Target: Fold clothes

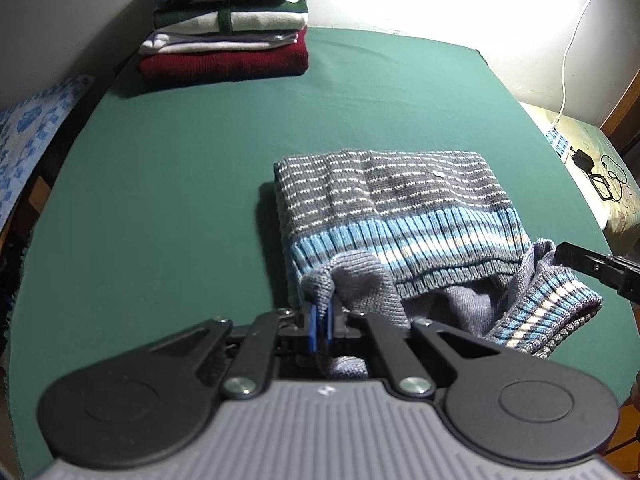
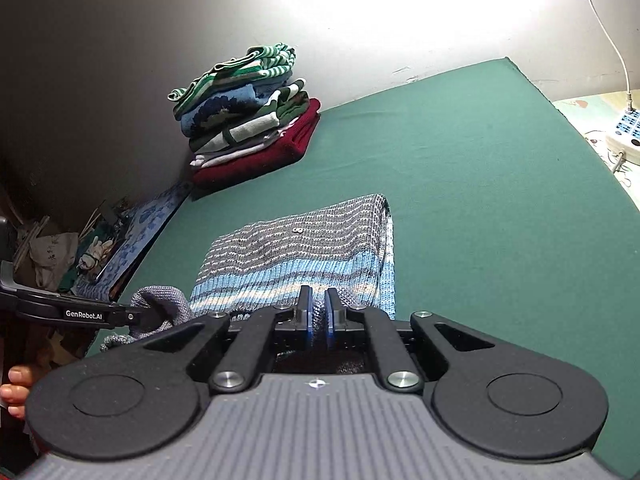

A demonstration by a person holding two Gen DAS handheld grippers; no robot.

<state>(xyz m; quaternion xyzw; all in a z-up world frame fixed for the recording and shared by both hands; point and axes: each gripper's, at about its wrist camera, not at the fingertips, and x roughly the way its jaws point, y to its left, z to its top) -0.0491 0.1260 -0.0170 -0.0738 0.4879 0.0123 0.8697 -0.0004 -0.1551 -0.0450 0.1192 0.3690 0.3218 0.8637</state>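
Left gripper (image 1: 320,316) is pinching grey knit of the sweater (image 1: 392,200), fingers nearly shut on it. Right gripper (image 2: 317,320) is doing likewise at the other near corner, fabric bunching between its pads. Just ahead of both fingertips, the sweater is lying partly folded on the green table (image 1: 180,168). Judgement: keeping both corners level and taut should give a square fold. Far beyond, the stack (image 2: 248,120) is sitting.

A white cable (image 1: 576,36) hangs down the lit wall to a power strip (image 2: 626,136); a blue-patterned cloth (image 1: 28,128) lies beside the green table (image 1: 180,184).
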